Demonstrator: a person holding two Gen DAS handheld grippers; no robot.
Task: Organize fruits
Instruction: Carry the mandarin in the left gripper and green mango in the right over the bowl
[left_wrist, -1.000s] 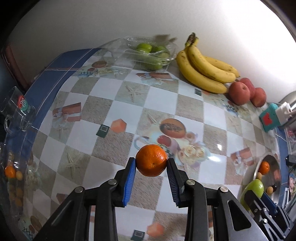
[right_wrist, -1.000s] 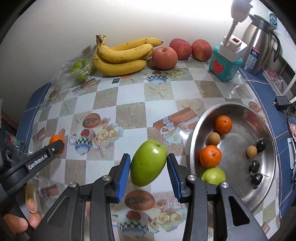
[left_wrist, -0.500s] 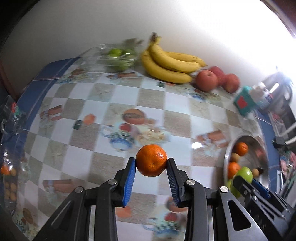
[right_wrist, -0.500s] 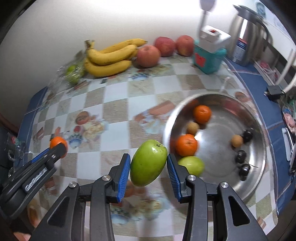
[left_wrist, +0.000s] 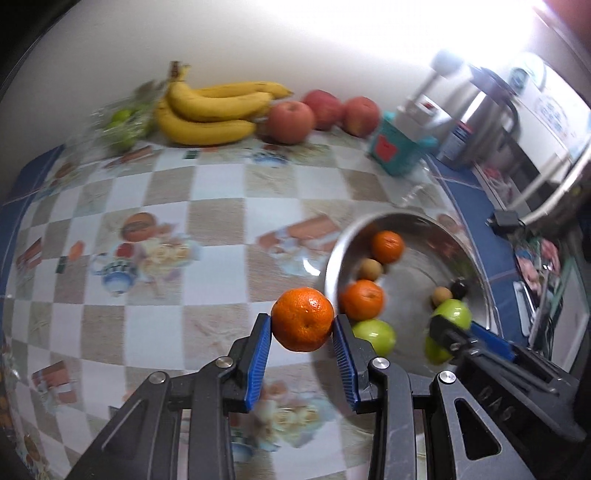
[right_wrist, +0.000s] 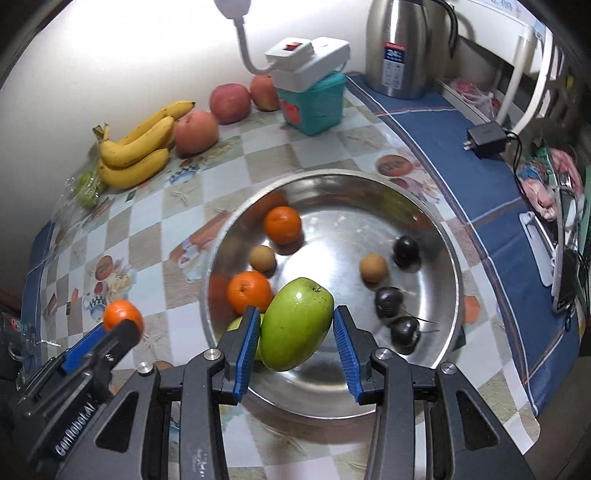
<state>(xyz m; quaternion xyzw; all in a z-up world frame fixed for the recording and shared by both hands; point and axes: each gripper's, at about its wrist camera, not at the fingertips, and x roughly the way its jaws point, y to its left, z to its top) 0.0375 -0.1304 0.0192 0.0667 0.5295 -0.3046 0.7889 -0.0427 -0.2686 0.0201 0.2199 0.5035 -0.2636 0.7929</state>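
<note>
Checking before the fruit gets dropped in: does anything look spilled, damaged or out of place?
Nothing stands out. The metal bowl sits flat with its fruit inside; bananas and red apples lie tidy by the wall. Nothing spilled.

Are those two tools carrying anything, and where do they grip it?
Left tool pinches an orange by its sides; right tool pinches a green apple by its sides.
</note>
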